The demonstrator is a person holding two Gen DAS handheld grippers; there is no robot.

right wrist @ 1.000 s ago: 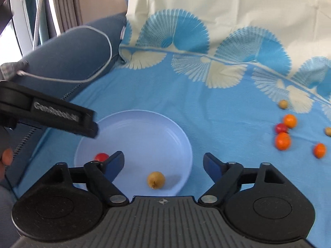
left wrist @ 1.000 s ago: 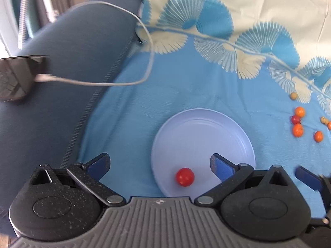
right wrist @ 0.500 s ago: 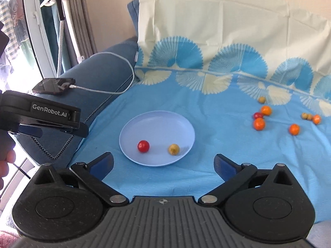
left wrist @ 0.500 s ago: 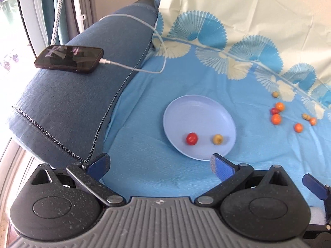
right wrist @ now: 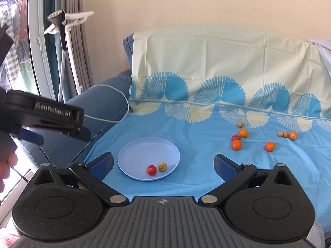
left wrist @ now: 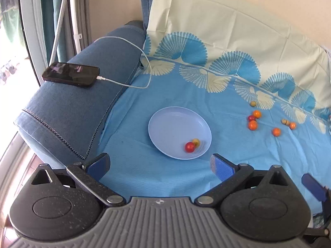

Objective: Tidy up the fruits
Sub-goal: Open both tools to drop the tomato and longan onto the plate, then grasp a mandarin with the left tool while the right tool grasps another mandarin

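Now both grippers (left wrist: 159, 164) (right wrist: 163, 163) gape empty; reach right of frame for the nearest orange (right wrist: 236, 144), then fill the plate (right wrist: 132, 153).

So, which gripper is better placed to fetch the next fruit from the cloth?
Probably the right gripper: it is open and empty, and the loose fruits lie on its side, right of the plate.

A hand (right wrist: 5, 165) is cut off by the left edge.
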